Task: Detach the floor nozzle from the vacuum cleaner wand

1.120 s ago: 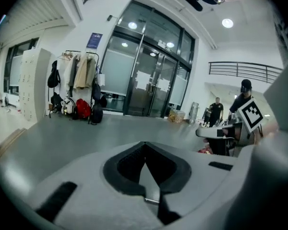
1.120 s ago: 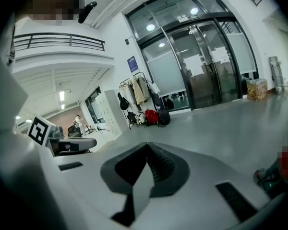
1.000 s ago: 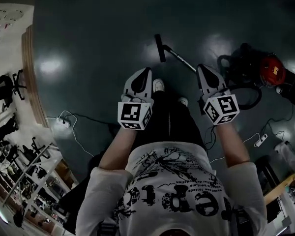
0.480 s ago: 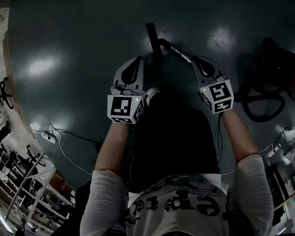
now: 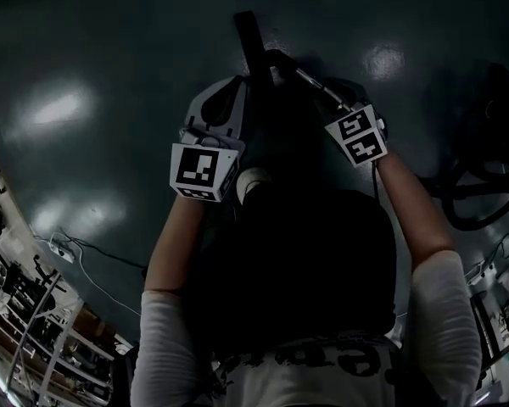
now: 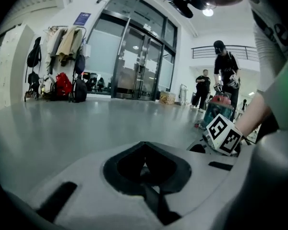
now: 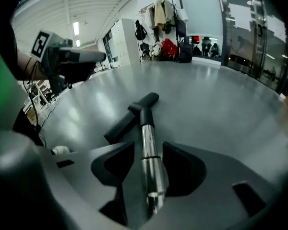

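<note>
The black floor nozzle (image 5: 248, 44) lies flat on the dark floor, joined to the shiny metal wand (image 5: 309, 78). In the right gripper view the wand (image 7: 149, 162) runs between the jaws of my right gripper (image 7: 149, 152) up to the nozzle (image 7: 132, 115). These jaws are opening, with a gap on each side of the tube. My right gripper (image 5: 329, 86) sits low over the wand. My left gripper (image 5: 233, 87) hangs just left of the nozzle. It is shut on nothing, as the left gripper view (image 6: 145, 166) shows.
A black vacuum hose (image 5: 473, 195) curls on the floor at the right. A white power strip with its cable (image 5: 63, 246) lies at the left, with shelving beyond. In the left gripper view, people stand by a red vacuum body (image 6: 220, 105) at the far right.
Both grippers have sunk close to the floor as the person crouched. The right gripper has come down over the wand and its jaws have parted. The left stays shut.
</note>
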A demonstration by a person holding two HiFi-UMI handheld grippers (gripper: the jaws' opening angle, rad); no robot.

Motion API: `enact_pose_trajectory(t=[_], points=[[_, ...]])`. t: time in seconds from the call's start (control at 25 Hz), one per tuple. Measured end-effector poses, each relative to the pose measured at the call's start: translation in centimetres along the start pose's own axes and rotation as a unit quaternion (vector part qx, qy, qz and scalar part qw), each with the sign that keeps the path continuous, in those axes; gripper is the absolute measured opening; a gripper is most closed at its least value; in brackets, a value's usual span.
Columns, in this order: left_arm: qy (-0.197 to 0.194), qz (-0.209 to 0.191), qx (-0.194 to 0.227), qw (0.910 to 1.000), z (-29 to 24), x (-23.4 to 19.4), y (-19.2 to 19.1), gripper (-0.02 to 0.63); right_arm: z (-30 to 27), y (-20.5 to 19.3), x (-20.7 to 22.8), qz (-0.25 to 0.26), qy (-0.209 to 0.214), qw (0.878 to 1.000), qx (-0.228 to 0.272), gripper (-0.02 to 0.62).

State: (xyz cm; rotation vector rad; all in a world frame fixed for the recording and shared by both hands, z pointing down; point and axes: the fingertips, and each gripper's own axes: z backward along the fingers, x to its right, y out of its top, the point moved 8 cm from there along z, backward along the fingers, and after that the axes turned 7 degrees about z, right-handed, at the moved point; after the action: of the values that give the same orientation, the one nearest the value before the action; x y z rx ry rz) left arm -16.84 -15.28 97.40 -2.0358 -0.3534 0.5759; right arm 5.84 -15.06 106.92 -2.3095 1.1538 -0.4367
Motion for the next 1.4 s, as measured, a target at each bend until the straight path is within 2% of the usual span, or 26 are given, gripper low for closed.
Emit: enact_pose_trajectory(t=[0.12, 0.24, 0.44, 0.56, 0.68, 0.72, 0.76, 0.96, 1.08, 1.2, 1.4], points=[[-0.007, -0.024, 0.004, 0.9997, 0.0, 0.3, -0.2, 0.003, -2.5, -1.6, -0.2, 0.042, 0.01, 0.997, -0.064, 0.197], [-0.003, -0.001, -0.006, 1.0, -0.9, -0.2, -2.8, 0.003, -6.1, -4.3, -0.4, 0.072, 0.018, 0.992, -0.105, 0.219], [-0.012, 0.006, -0.034, 0.9993, -1.0, -0.4, -4.4, 0.003, -7.4, -4.8, 0.1, 0.059, 0.037, 0.99, -0.121, 0.221], [-0.011, 0.025, -0.046, 0.9986, -1.0, -0.5, -5.0, 0.003, -7.6, -4.4, 0.1, 0.072, 0.043, 0.987, -0.137, 0.222], [-0.021, 0.017, -0.047, 0.9985, -1.3, 0.0, -5.2, 0.003, -7.3, -4.3, 0.1, 0.068, 0.035, 0.989, -0.127, 0.233], [-0.023, 0.016, -0.048, 0.9985, -1.5, 0.1, -5.3, 0.003, -7.1, -4.4, 0.3, 0.06, 0.032, 0.99, -0.121, 0.228], [-0.024, 0.016, -0.049, 0.9984, -1.6, 0.2, -5.4, 0.003, -7.0, -4.4, 0.4, 0.054, 0.031, 0.991, -0.117, 0.19], [-0.032, 0.013, -0.056, 0.9979, -1.1, 0.5, -5.3, 0.003, -6.3, -4.1, 0.1, 0.059, 0.033, 0.992, -0.106, 0.184], [-0.021, 0.01, -0.058, 0.9981, -0.3, 0.3, -4.6, 0.003, -3.7, -2.7, -0.5, 0.066, 0.029, 0.994, -0.081, 0.184], [0.001, 0.027, -0.048, 0.9985, 1.1, 0.5, -1.9, 0.003, 1.1, 0.3, -0.9, 0.071, 0.017, 0.996, -0.047, 0.184], [0.009, 0.06, 0.015, 0.998, 6.9, 4.6, 10.6, 0.003, 13.4, 9.5, -1.0, 0.083, -0.011, 0.996, 0.013, 0.184]])
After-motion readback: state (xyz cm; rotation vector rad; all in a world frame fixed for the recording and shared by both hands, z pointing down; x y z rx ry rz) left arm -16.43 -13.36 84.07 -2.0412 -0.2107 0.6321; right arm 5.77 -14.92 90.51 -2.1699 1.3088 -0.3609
